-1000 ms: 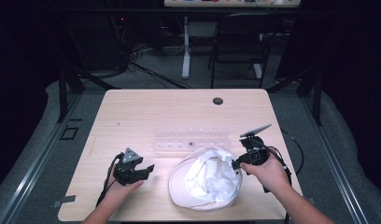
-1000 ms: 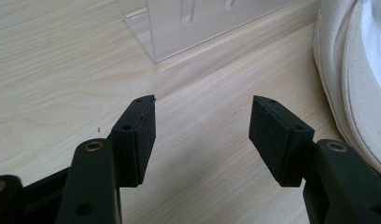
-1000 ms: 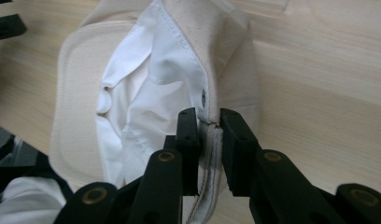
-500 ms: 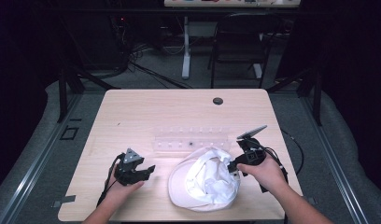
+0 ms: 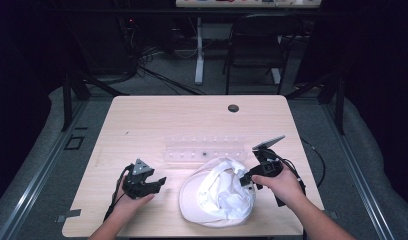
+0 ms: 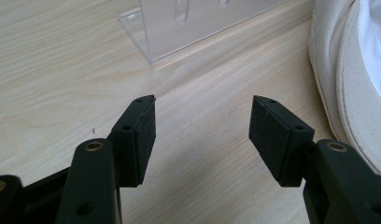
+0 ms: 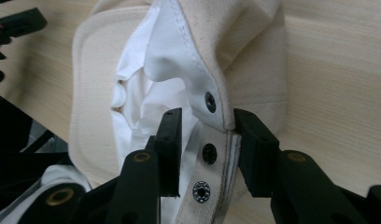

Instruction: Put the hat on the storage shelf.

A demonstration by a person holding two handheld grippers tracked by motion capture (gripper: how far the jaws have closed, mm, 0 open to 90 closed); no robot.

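Table inventory: item counts

One white cap (image 5: 217, 197), lower centre of the high view, with three dark snap studs (image 7: 209, 102) counted on its strap in the right gripper view. One clear plastic rack (image 5: 204, 149) at mid frame. Two handheld grippers: left gripper (image 5: 159, 181) at lower left, right gripper (image 5: 243, 181) at lower right. One wooden table (image 5: 157, 120); one dark round grommet (image 5: 233, 108) near its upper edge. One folding chair (image 5: 254, 45) at upper centre.
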